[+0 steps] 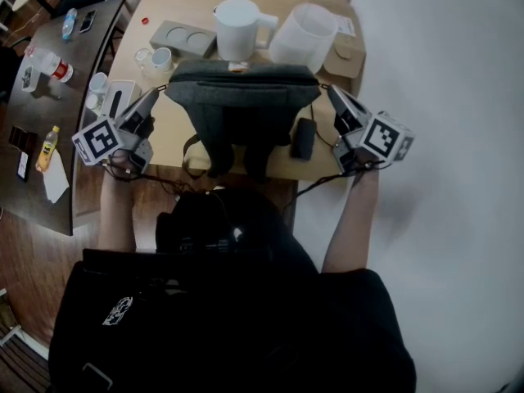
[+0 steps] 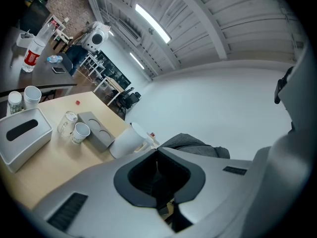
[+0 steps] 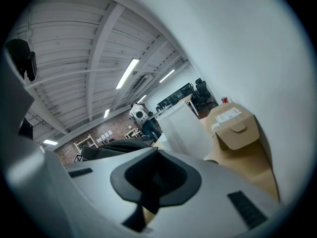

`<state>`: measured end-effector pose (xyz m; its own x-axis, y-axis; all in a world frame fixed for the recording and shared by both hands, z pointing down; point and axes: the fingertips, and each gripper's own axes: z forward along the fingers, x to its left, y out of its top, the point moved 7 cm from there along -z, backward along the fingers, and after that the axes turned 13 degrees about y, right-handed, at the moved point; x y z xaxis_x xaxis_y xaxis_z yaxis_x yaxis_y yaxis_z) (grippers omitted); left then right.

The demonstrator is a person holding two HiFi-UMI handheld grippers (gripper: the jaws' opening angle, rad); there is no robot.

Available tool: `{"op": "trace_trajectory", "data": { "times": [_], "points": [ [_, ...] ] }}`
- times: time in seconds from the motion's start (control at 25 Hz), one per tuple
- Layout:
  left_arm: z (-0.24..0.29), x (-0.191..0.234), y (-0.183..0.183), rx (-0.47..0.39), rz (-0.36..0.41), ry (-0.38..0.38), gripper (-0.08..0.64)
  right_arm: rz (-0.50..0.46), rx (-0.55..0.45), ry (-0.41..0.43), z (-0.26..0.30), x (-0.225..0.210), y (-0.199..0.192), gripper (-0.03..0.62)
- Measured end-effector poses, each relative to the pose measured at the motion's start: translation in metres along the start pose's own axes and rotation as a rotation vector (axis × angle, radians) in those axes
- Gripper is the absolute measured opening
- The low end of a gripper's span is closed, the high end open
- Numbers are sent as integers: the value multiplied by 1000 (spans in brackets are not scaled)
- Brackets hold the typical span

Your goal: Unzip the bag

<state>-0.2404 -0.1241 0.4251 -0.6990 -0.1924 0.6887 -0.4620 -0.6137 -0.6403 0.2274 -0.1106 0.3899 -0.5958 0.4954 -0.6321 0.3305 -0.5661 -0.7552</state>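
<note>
A dark grey bag (image 1: pixel 241 97) lies across the middle of the wooden table (image 1: pixel 176 142), its straps hanging over the near edge. My left gripper (image 1: pixel 159 93) points at the bag's left end and my right gripper (image 1: pixel 330 90) at its right end, each tip close to a corner. Whether they touch it is unclear. In the left gripper view the jaws (image 2: pixel 157 153) stand shut with the bag (image 2: pixel 195 145) just beyond them. In the right gripper view the jaws (image 3: pixel 157 153) are shut too, with the bag (image 3: pixel 114 148) ahead on the left. I see nothing between either pair.
Behind the bag stand a white pitcher (image 1: pixel 239 27) and a translucent white container (image 1: pixel 304 35). A grey coaster holder (image 1: pixel 184 37), cups (image 1: pixel 160 58) and a tissue box (image 1: pixel 115 98) sit at the left. A cardboard box (image 1: pixel 344 51) and a black object (image 1: pixel 303 137) are at the right.
</note>
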Motion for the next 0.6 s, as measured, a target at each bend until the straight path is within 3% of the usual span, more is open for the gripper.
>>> {"op": "trace_trajectory", "data": {
  "times": [0.6],
  "points": [
    [1, 4, -1, 7, -13, 4, 6, -2, 3, -6, 0, -2, -2, 12]
  ]
}}
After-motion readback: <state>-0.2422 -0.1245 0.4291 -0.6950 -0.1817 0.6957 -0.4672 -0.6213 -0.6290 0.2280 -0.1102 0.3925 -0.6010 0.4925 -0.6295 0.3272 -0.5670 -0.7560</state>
